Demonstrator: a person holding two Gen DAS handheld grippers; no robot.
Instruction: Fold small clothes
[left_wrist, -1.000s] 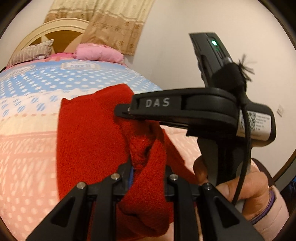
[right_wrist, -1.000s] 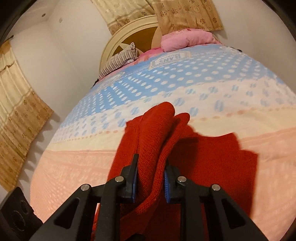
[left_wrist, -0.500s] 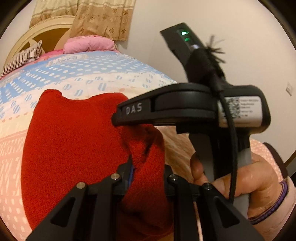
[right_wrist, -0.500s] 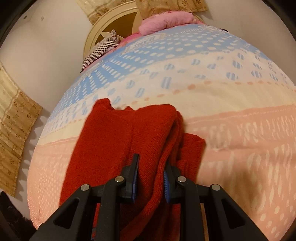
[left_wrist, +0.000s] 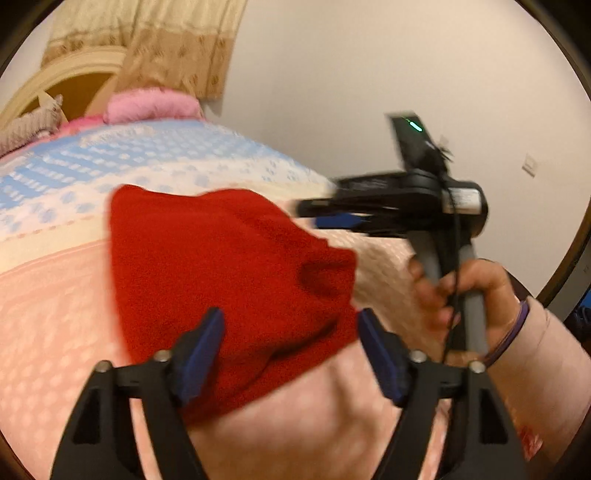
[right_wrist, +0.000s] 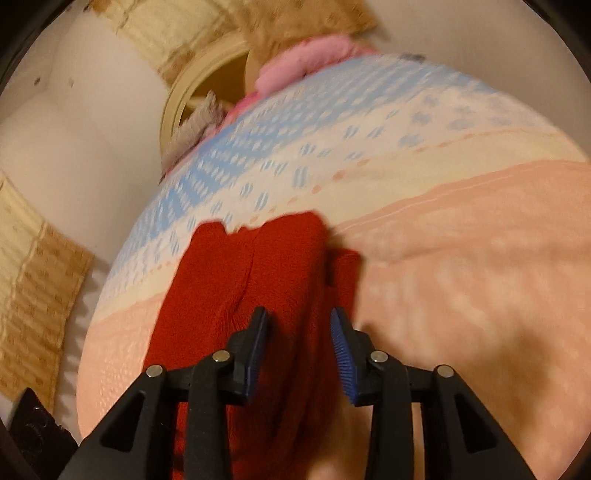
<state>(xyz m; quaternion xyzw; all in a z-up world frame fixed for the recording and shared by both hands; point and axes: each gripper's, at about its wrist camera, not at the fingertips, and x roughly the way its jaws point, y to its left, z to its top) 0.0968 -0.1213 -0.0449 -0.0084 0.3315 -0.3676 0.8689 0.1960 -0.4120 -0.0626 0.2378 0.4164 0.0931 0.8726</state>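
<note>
Two grippers are over the bed (left_wrist: 51, 332), and both have just been opening. Your left gripper (left_wrist: 290, 354) has its blue pads spread wide, and the red knitted garment (left_wrist: 229, 280) lies between them without either pad pressing on it; the near edge of the cloth rests on the peach part of the bedspread just ahead of the fingers. Your right gripper (right_wrist: 299, 354) is parted more narrowly, with a ridge of the same red garment (right_wrist: 258, 288) running up between its pads (the right pad stands clear of the cloth; whether the left one touches is hard to tell in the blur). From the left wrist view you can see that right gripper (left_wrist: 332, 218) out past the garment's far right corner, held by your right hand (left_wrist: 469, 295) on its grey handle, apart from the cloth. The garment sits folded in a compact shape, spanning the cream and peach bands of the spread, with a pink pillow (left_wrist: 151, 105) well beyond it at the headboard.
</note>
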